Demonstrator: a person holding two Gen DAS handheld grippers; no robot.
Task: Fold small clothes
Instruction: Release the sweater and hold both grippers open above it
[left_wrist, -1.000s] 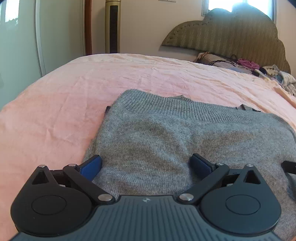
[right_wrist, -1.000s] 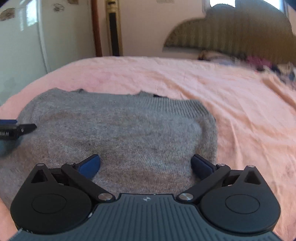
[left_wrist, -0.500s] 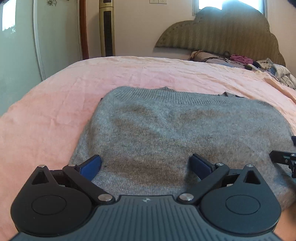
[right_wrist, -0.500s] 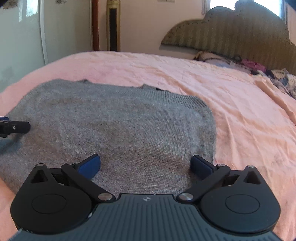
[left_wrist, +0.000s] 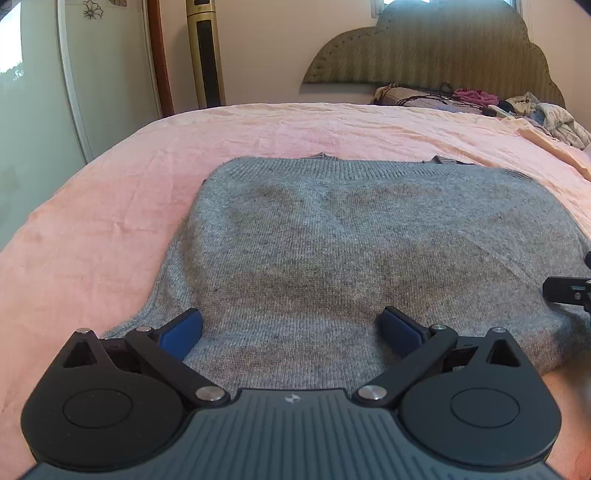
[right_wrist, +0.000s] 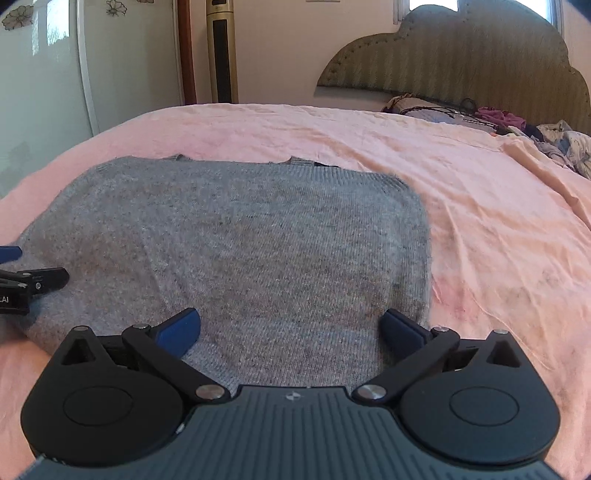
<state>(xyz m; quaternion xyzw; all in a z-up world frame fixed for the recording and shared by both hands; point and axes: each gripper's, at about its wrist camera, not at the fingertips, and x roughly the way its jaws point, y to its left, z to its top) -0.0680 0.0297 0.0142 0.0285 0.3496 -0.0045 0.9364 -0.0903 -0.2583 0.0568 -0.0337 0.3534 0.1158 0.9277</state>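
The folded grey sweater lies crosswise just ahead of both wide-open, empty grippers, the left gripper at its left half, the right gripper at its right.

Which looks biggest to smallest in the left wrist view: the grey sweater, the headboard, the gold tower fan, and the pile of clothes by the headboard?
As they appear in that view:
1. grey sweater, though nearness to the camera enlarges it
2. headboard
3. pile of clothes and gold tower fan: too alike to rank
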